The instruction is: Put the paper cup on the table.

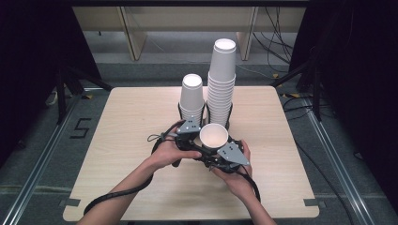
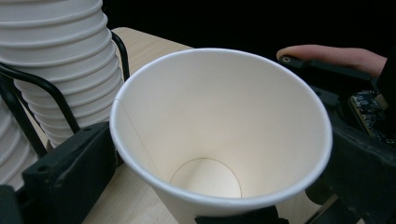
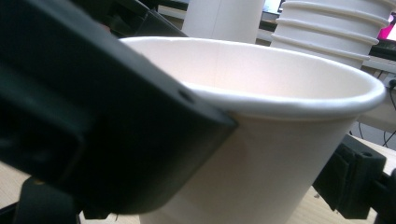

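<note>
High view: paper cup (image 1: 214,136) stands upright, mouth upward

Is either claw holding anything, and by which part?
The right claw pinches the open paper cup by its rim wall; the left claw stands open around it.

Tall cup stack (image 1: 221,84) & shorter stack (image 1: 192,99) in black wire holders, prob. touching, on wood table (image 1: 122,131).

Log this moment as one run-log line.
left gripper: open beside cup | right gripper: shut on cup rim | cup: upright, mouth up | stacks: behind
</note>
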A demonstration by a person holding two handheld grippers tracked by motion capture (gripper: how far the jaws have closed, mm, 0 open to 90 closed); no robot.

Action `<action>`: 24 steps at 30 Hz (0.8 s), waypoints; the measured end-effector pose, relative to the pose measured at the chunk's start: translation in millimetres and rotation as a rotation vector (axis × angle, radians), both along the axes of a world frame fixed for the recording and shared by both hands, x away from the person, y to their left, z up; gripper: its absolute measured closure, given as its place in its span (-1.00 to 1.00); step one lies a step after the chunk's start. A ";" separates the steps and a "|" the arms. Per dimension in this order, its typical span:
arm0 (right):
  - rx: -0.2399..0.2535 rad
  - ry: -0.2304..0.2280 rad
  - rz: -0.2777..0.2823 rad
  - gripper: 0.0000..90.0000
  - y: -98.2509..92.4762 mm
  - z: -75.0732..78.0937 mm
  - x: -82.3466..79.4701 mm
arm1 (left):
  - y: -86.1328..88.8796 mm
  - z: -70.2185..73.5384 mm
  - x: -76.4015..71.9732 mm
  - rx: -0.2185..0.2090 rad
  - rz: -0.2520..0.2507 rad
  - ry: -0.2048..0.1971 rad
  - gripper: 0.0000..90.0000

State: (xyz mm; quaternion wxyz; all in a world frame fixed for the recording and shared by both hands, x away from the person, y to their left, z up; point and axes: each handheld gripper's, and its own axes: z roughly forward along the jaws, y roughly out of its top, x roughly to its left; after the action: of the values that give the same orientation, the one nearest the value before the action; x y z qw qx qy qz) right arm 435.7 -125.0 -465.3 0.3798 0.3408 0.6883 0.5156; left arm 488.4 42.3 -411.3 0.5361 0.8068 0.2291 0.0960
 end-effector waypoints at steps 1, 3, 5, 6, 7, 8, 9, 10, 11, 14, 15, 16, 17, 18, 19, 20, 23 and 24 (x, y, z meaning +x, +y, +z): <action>-0.001 0.001 0.002 -0.62 0.0 0.0 0.1 | -0.5 0.1 0.2 0.011 0.001 -0.006 -1.00; -0.005 0.001 0.004 -0.62 -0.1 0.1 0.2 | -1.1 -0.2 0.5 0.019 0.000 -0.009 -1.00; -0.009 -0.001 0.010 -0.62 0.4 0.0 0.4 | -2.7 -2.1 2.3 0.023 -0.003 -0.014 -1.00; -0.009 -0.001 0.010 -0.62 0.4 0.0 0.4 | -2.7 -2.1 2.3 0.023 -0.003 -0.014 -1.00; -0.003 0.005 0.006 -0.62 1.1 -0.5 -0.2 | -3.3 -3.6 3.0 0.032 -0.003 -0.013 -1.00; -0.003 0.005 0.006 -0.62 1.1 -0.5 -0.2 | -3.3 -3.6 3.0 0.032 -0.003 -0.013 -1.00; -0.003 0.008 0.005 -0.62 1.2 -1.0 -0.7 | -4.1 -4.8 3.3 0.037 -0.004 -0.011 -1.00; -0.014 -0.004 0.009 -0.62 1.0 -0.8 -0.4 | -4.5 -5.3 3.7 0.039 -0.006 -0.011 -1.00; 0.005 0.022 0.013 -0.62 2.5 -1.0 -2.0 | -4.7 -5.6 4.1 0.041 -0.007 -0.014 -1.00; -0.008 0.001 0.017 -0.62 2.0 0.0 -1.1 | -5.4 -5.1 4.7 0.043 -0.009 -0.012 -1.00; -0.005 0.006 0.018 -0.62 2.1 0.2 -1.5 | -5.8 -5.1 4.9 0.043 -0.011 -0.013 -1.00; -0.005 0.006 0.018 -0.62 2.1 0.2 -1.5 | -5.8 -5.1 4.9 0.043 -0.011 -0.013 -1.00; -0.011 -0.006 0.018 -0.62 1.7 0.3 -0.9 | -6.5 -5.4 5.4 0.046 -0.014 -0.012 -1.00; -0.011 -0.006 0.018 -0.62 1.7 0.3 -0.9 | -6.5 -5.4 5.4 0.046 -0.014 -0.012 -0.99; -0.011 -0.002 0.019 -0.62 1.8 0.2 -1.2 | -6.7 -5.4 5.7 0.049 -0.016 -0.013 -0.99; 0.002 0.026 0.022 -0.62 2.2 -0.3 -2.3 | -7.1 -5.2 6.1 0.048 -0.021 -0.015 -0.97; -0.002 0.004 0.014 -0.62 1.6 0.0 -1.1 | -7.8 -5.0 5.8 0.049 -0.026 -0.016 -0.93; -0.005 0.003 0.016 -0.62 1.5 0.2 -1.1 | -8.4 -4.7 5.7 0.056 -0.027 -0.019 -0.92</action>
State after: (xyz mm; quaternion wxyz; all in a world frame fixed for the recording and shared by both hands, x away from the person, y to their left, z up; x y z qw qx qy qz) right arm 434.7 -123.6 -465.1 0.3756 0.3350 0.6930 0.5163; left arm 494.1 33.9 -416.0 0.5169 0.8234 0.2104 0.1030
